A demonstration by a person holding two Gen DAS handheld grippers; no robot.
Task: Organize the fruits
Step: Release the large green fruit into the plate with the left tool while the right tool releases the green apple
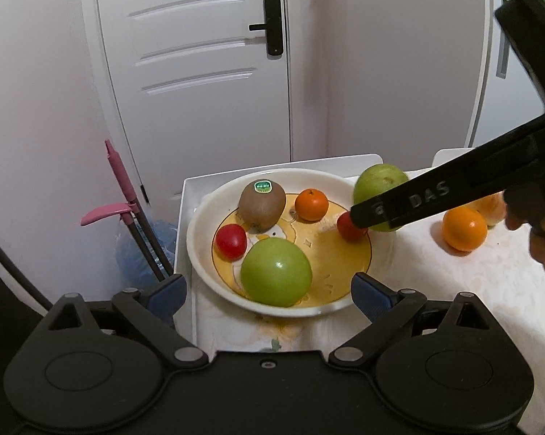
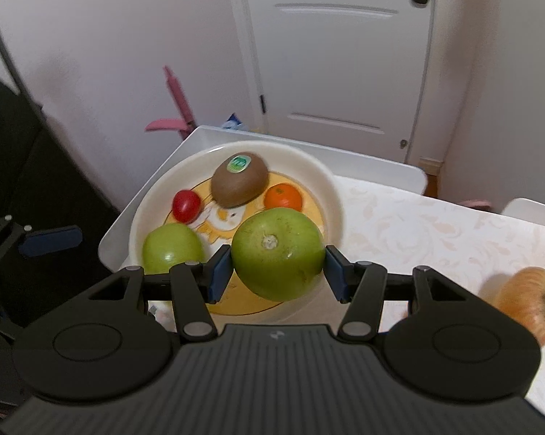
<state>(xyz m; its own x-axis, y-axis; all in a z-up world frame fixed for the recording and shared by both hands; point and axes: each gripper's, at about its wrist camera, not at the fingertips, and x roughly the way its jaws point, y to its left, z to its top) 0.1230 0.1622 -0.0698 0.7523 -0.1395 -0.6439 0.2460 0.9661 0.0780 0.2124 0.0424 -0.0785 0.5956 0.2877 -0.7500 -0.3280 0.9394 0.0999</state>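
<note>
A white bowl [image 1: 200, 246] with a yellow inside holds a kiwi [image 1: 262, 204], a small orange [image 1: 311, 204], a red tomato [image 1: 231, 242] and a green apple [image 1: 276, 272]. A second red tomato [image 1: 346, 230] lies at its right side. My left gripper [image 1: 269, 291] is open and empty just before the bowl's near rim. My right gripper [image 2: 278, 272] is shut on a second green apple [image 2: 278, 252] and holds it above the bowl's right edge [image 2: 332, 195]. That apple also shows in the left wrist view [image 1: 375, 185].
An orange [image 1: 464, 229] and a pale fruit [image 1: 491, 208] lie on the patterned tablecloth [image 1: 435, 290] to the right of the bowl. An orange-brown fruit [image 2: 529, 299] lies right of my right gripper. A pink-handled tool [image 1: 122, 188] leans by the wall at the left.
</note>
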